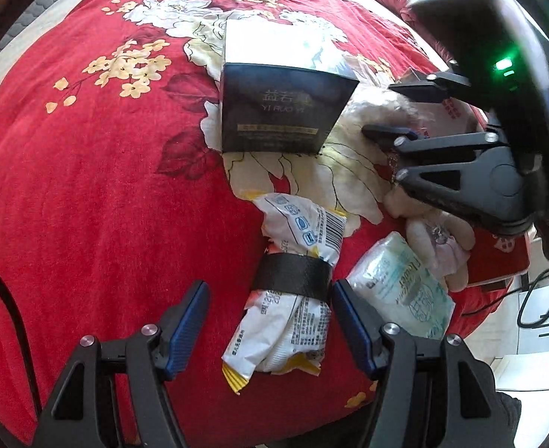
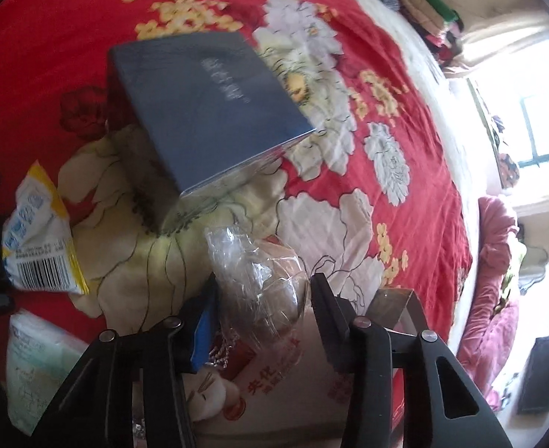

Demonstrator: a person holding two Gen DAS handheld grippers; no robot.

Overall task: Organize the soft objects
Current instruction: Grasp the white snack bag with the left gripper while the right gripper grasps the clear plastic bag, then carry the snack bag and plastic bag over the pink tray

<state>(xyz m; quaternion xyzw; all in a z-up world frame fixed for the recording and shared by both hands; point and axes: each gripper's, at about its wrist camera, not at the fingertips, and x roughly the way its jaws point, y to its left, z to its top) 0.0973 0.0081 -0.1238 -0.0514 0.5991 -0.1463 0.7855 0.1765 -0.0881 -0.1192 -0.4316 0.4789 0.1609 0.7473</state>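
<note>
Soft things lie in a bunch on the red flowered bedspread [image 1: 87,186]. Nearest the left gripper [image 1: 270,321] is one crinkly white and yellow packet [image 1: 293,298] with a black band around its middle. The packet sits between the blue pads, which are wide apart and, as far as I can see, not touching it. Nothing is held there.

Just beside it is one pack of tissues [image 1: 405,287]. A little past that lies one fluffy cream toy [image 1: 435,239], partly under the right gripper [image 1: 386,112]. In the right wrist view, the right gripper [image 2: 263,298] has one clear crinkly bag [image 2: 252,276] between its fingers, over a white and red bag with printed words [image 2: 285,384]. I cannot tell if the fingers pinch the clear bag or just sit on each side of it.

Farther off stands one dark box [image 1: 282,112], tipped on the soft bed. Far away, pink bedding [image 2: 495,291] is piled near the window.

What could go wrong: the packet is slippery and puffy, so it may squish out or slide when the left fingers close. If the fingers grab the band only, the packet may dangle and drop. The clear bag is thin, so it may slip or tear. The two grippers are close together and could bump. A nudge could topple the box.
</note>
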